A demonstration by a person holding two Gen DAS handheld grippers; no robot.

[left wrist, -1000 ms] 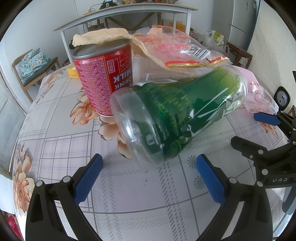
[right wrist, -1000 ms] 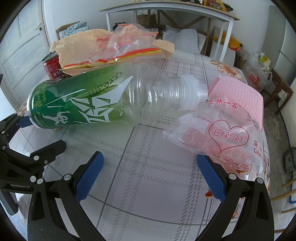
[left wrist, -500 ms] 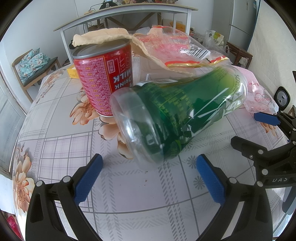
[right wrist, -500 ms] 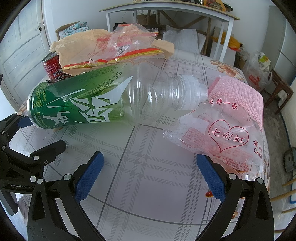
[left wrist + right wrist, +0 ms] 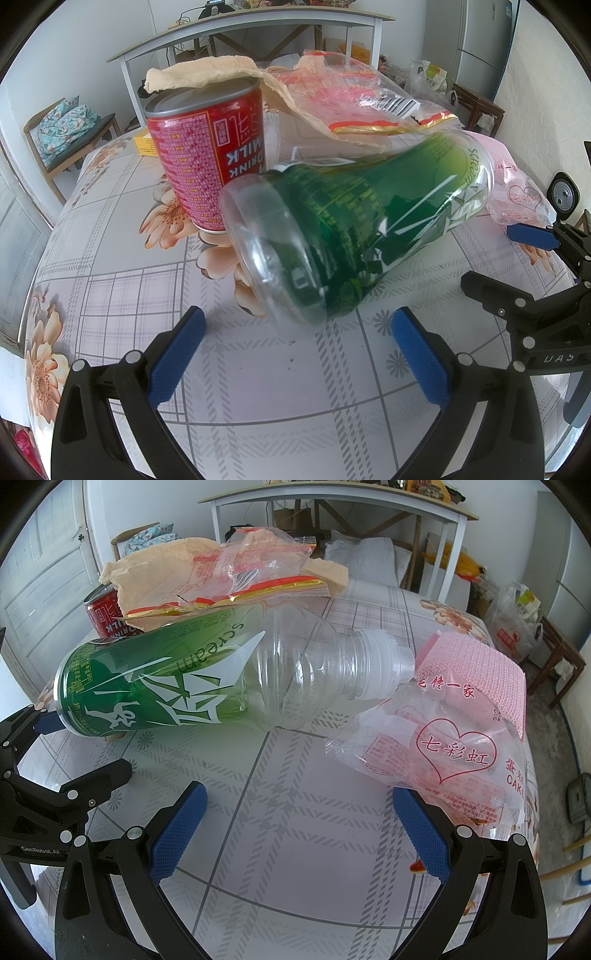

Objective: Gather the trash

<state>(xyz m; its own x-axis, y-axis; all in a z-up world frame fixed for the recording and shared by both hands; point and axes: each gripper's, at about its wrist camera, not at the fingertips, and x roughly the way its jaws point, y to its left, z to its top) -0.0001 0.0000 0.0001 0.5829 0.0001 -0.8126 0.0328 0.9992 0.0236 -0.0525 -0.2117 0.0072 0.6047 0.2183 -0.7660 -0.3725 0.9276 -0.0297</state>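
Both grippers, left [image 5: 295, 354] and right [image 5: 295, 830], gape wide, empty. Bottle [image 5: 192, 679] at 11 o'clock reads "scream"; red can [image 5: 210, 162] "DRINK MILK"; pink bag [image 5: 450, 753] at 2 o'clock "CAKE"

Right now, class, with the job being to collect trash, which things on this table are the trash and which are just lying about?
Trash to collect:
- clear plastic bottle with green label
- red milk drink can
- crumpled brown paper
- clear red-printed plastic wrapper
- clear cake bag with pink heart print

Just lying about:
- white desk
- wooden chair with floral cushion
- yellow box
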